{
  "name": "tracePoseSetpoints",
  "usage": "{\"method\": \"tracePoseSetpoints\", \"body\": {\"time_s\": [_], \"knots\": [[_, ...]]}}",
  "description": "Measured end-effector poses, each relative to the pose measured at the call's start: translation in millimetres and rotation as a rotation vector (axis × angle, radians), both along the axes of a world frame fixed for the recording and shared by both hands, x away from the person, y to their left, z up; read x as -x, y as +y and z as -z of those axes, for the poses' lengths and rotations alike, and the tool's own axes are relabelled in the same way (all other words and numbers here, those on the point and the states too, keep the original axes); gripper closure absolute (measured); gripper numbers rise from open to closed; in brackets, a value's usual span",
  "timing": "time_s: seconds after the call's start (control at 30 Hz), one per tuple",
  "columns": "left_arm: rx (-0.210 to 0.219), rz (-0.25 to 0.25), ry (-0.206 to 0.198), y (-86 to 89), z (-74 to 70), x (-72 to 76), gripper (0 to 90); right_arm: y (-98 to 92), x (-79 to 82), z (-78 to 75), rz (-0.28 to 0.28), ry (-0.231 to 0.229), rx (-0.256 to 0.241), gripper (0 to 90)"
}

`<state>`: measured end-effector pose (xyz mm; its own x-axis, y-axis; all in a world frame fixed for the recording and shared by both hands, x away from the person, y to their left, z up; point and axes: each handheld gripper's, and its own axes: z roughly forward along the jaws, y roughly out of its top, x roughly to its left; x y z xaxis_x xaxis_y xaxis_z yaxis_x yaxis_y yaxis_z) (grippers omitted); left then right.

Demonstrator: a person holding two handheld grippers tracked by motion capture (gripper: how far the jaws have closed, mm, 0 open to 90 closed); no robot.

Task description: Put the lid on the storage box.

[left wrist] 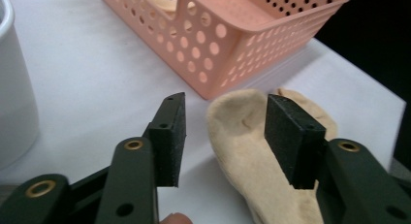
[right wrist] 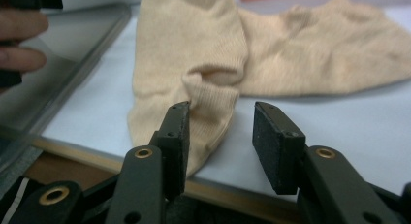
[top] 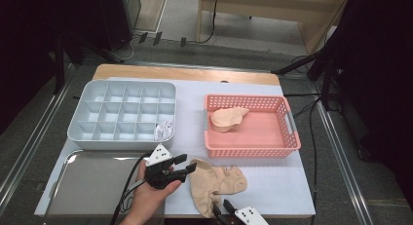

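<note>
Beige sock [top: 214, 183] lies crumpled at the worktop's [top: 272, 186] near edge, below the pink basket [top: 252, 148]. Left gripper [top: 187, 165] and right gripper [right wrist: 220, 118] both hover with jaws spread. A shallow pinch could snag one layer, dragging the sock off the edge.

The left gripper [left wrist: 220, 136], jaws apart, straddles a beige sock's [left wrist: 247, 156] end near the pink basket [left wrist: 232, 40].
</note>
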<state>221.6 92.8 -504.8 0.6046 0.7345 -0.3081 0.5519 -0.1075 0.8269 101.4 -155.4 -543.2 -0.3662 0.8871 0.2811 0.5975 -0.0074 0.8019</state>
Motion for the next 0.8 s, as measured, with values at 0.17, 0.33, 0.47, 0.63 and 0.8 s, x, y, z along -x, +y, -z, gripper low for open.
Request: {"method": "tracePoseSetpoints", "body": {"time_s": [0.17, 0.33, 0.47, 0.63, 0.8], "knots": [[-0.039, 0.001, 0.014, -4.4, 2.7, -2.3, 75.3, 4.0, 1.8, 4.0, -0.033, -0.029, 0.007, 83.6], [-0.011, 0.022, 0.019, 1.4, -0.5, 0.4, 89.9, -2.4, -2.6, 0.7, -0.054, -0.024, 0.001, 90.0], [0.052, 0.024, 0.016, 8.3, -4.3, 7.0, 90.0, -12.2, -5.9, -7.5, -0.053, -0.046, 0.010, 90.0], [0.103, 0.016, 0.011, 14.2, -4.8, 18.9, 90.0, -28.8, -12.9, -18.0, -0.051, -0.084, 0.046, 90.0], [0.117, 0.034, 0.031, 12.6, 0.3, 26.1, 88.5, -43.0, -23.1, -26.0, -0.042, -0.133, 0.133, 90.0]]}}
